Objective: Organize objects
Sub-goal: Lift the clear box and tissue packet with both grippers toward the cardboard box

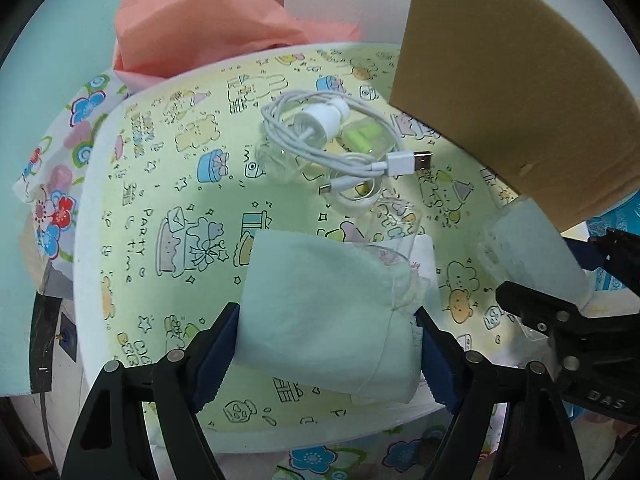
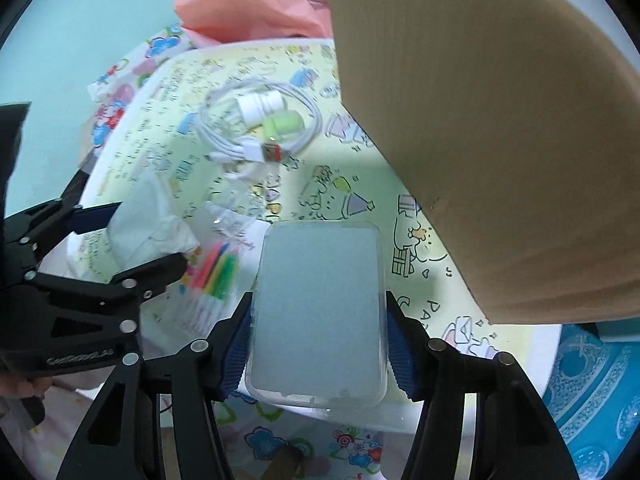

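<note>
My left gripper [image 1: 326, 320] is shut on a pale green tissue pack [image 1: 320, 308] and holds it over a yellow cartoon-printed tray [image 1: 160, 184]. My right gripper [image 2: 318, 340] is shut on a clear frosted phone case [image 2: 320, 312] over the same tray [image 2: 420, 240]. A coiled white USB cable [image 1: 340, 148] lies on a small clear container with green earplugs [image 1: 360, 136] at the tray's far middle; the cable also shows in the right wrist view [image 2: 256, 120]. The left gripper and tissue pack [image 2: 148, 220] appear at the left of the right wrist view.
A brown cardboard flap [image 1: 512, 80] overhangs the tray's right side, also seen in the right wrist view [image 2: 500, 120]. Pink paper [image 1: 200, 20] lies behind the tray. A pack of coloured pens [image 2: 216, 276] lies on the tray. A floral cloth [image 1: 60, 184] is under the tray.
</note>
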`<control>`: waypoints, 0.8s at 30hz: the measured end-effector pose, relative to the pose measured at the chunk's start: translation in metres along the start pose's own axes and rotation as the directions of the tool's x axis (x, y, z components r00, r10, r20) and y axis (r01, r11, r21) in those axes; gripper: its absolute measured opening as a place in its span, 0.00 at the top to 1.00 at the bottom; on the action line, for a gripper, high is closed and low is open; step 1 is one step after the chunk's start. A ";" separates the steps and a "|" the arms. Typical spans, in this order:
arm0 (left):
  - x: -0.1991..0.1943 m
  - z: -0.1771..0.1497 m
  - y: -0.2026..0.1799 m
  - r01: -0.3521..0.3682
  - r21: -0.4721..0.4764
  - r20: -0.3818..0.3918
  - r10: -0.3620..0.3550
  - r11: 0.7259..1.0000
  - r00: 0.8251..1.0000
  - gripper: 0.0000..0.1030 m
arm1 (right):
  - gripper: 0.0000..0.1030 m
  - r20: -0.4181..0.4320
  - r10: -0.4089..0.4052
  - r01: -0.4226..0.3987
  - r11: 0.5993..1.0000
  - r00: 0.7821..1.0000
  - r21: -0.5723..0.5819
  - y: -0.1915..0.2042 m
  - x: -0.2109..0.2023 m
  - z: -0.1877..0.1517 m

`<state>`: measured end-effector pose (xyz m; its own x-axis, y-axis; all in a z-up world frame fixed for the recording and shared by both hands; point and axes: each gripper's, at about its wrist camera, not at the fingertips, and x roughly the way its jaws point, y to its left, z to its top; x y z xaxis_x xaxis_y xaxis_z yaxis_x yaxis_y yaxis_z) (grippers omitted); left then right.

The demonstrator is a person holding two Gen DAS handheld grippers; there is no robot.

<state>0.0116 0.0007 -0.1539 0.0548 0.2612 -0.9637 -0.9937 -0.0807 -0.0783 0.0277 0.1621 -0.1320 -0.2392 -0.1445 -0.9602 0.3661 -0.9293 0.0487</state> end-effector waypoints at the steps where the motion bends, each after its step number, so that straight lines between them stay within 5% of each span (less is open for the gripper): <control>1: -0.003 0.000 -0.001 0.000 0.003 0.002 0.000 1.000 1.000 0.19 | 0.40 0.004 -0.005 0.005 1.000 1.000 -0.008 0.001 -0.006 0.000; 24: -0.090 0.021 -0.037 -0.053 0.160 0.115 0.035 0.986 0.993 0.20 | 0.40 0.091 -0.027 0.033 0.998 0.995 -0.061 0.002 -0.087 0.008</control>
<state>0.0411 0.0005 -0.0594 0.0082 0.3667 -0.9303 -0.9981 0.0604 0.0150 0.0417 0.1703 -0.0457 -0.3297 -0.1497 -0.9321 0.4120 -0.9112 0.0006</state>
